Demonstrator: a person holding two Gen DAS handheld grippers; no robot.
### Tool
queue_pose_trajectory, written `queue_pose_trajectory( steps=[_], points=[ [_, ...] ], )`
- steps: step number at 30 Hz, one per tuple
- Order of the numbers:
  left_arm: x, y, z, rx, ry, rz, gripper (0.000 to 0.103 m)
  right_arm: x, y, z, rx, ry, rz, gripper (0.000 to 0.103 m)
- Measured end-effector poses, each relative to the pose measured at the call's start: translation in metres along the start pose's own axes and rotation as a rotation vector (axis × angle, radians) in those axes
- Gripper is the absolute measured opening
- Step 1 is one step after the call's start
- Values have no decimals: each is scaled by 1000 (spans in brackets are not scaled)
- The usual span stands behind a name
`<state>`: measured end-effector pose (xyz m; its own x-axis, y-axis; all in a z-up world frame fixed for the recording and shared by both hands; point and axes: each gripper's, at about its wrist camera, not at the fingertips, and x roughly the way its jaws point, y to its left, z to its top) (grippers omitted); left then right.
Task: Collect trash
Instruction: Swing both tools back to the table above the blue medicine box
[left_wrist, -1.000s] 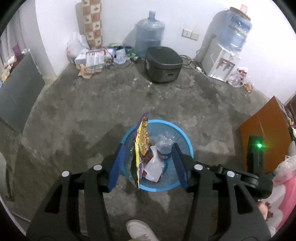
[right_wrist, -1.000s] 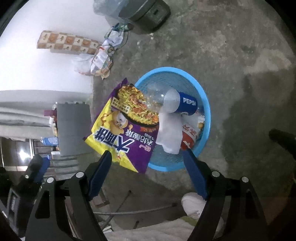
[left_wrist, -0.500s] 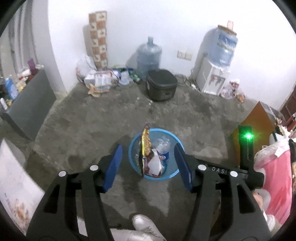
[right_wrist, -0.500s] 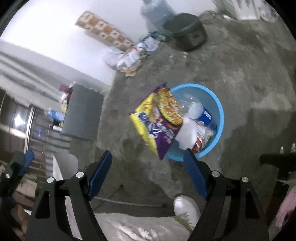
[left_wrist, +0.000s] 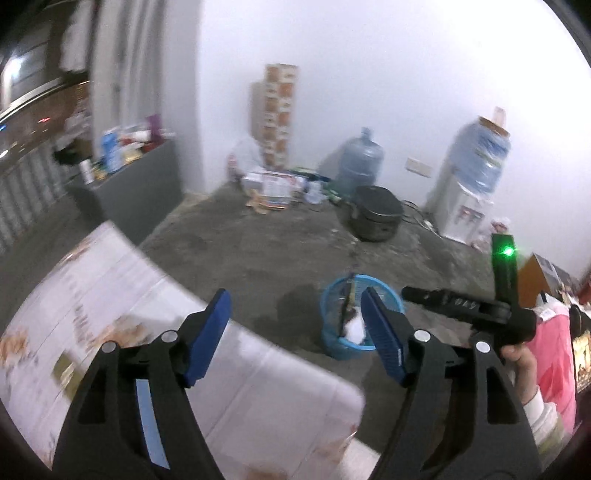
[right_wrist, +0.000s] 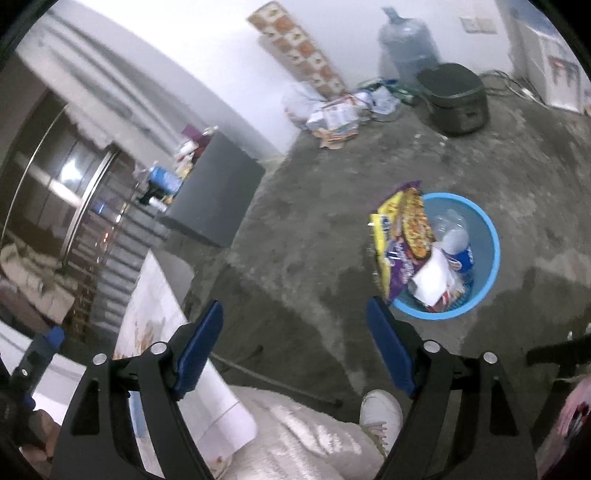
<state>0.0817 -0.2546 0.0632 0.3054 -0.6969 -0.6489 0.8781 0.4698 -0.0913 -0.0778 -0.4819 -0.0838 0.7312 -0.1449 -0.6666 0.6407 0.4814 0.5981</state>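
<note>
A blue plastic trash basket (right_wrist: 487, 273) stands on the concrete floor and holds a purple-and-yellow snack bag (right_wrist: 400, 236), a Pepsi bottle (right_wrist: 461, 254) and white paper (right_wrist: 430, 278). The bag sticks up over the basket's left rim. In the left wrist view the basket (left_wrist: 332, 338) is small, behind the right finger. My left gripper (left_wrist: 295, 332) is open and empty, raised over a white patterned table (left_wrist: 110, 295). My right gripper (right_wrist: 295, 347) is open and empty, high above the floor, left of the basket. The right gripper's body also shows in the left wrist view (left_wrist: 480, 310).
A dark rice cooker (right_wrist: 456, 99), a water jug (right_wrist: 406, 48), a water dispenser (left_wrist: 469, 184) and a pile of packaging (right_wrist: 336, 118) line the far wall. A grey cabinet (right_wrist: 218, 188) with bottles stands left. The person's white shoe (right_wrist: 380, 410) is below.
Both grippers have pulled up and back from the basket, which now looks smaller and farther. The left view has swung up and left over the white table. Both stay open.
</note>
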Motion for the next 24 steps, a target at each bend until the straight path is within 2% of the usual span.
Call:
queue_pose_trajectory(
  steps=[6,14,19,24],
  points=[
    [-44,46,-26,-97,-39,91,72,-2,36,-10,-85,-9,12,86],
    [-85,84,-53,-179,-76,178,74,-13,71,-22,-206,-50,-31,89],
    [-92,99,-58,-213,-86,202,74,-20,87,-28,-279,-86,-64,93],
    [-96,98,-61,-215,-93,207,75,-26,104,-33,-346,-121,-114,96]
  ],
)
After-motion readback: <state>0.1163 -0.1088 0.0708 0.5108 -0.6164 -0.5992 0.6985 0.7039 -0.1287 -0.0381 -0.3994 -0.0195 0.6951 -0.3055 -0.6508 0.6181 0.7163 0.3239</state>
